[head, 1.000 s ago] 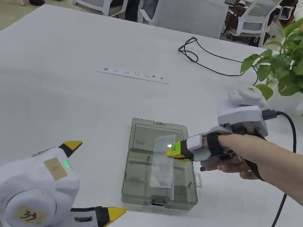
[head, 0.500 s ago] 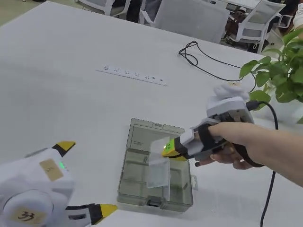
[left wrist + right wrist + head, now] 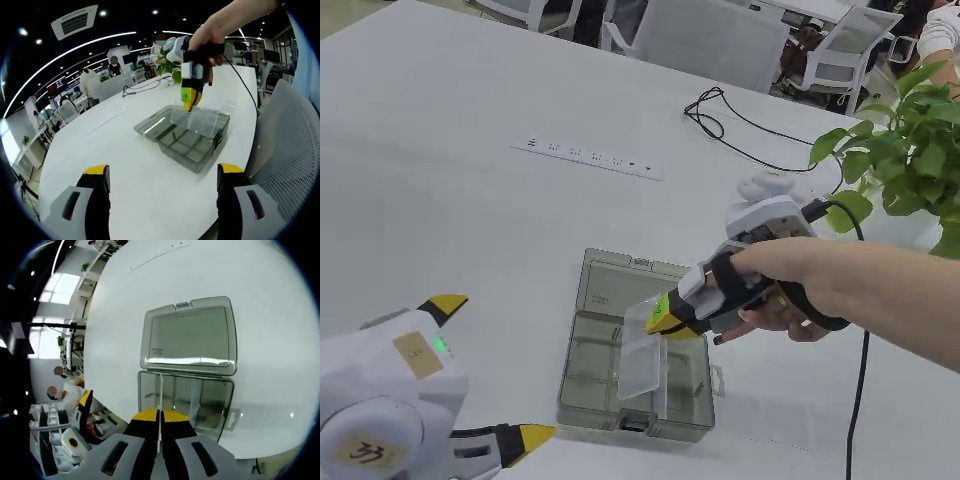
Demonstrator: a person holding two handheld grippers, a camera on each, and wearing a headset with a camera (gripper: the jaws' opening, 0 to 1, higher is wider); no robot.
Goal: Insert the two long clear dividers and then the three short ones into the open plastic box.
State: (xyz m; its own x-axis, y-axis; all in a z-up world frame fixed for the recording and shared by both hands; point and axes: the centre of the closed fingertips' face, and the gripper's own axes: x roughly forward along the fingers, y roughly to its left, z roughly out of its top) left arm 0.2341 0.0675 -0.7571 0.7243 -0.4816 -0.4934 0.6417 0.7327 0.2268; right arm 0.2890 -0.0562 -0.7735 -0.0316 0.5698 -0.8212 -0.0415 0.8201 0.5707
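- Worksurface: large white table (image 3: 450, 200), matte and mostly bare. A white power strip (image 3: 585, 158) lies flat toward the far side, and a black cable (image 3: 740, 120) loops beyond it.
- Leafy green plant (image 3: 900, 150) at the table's far right corner, with grey office chairs (image 3: 720, 40) behind the far edge.
- The left gripper view shows an open-plan office with a dark ceiling, strip lights (image 3: 100, 42), a ceiling vent (image 3: 75, 20) and a mesh chair back (image 3: 290, 150) close on the right.
- Open plastic box (image 3: 582, 400) sits on the near middle of the table. It is smoky-clear, and its lid (image 3: 610, 285) is folded back flat on the far side.
- Right gripper (image 3: 658, 324) is gripped by the person's hand (image 3: 790, 290) and angled down at the box from the right. Its yellow-tipped jaws are clenched on the top edge of a clear divider (image 3: 642, 365).
- The divider hangs roughly upright over the middle of the box base, with its lower edge inside the base outline. I cannot tell whether it is seated in a slot or touching the floor.
- In the right gripper view the divider is edge-on, a thin line running from the jaws into the base.
- Left gripper (image 3: 490, 370) is at the near left, well apart from the box, with its jaws spread wide and nothing between them.
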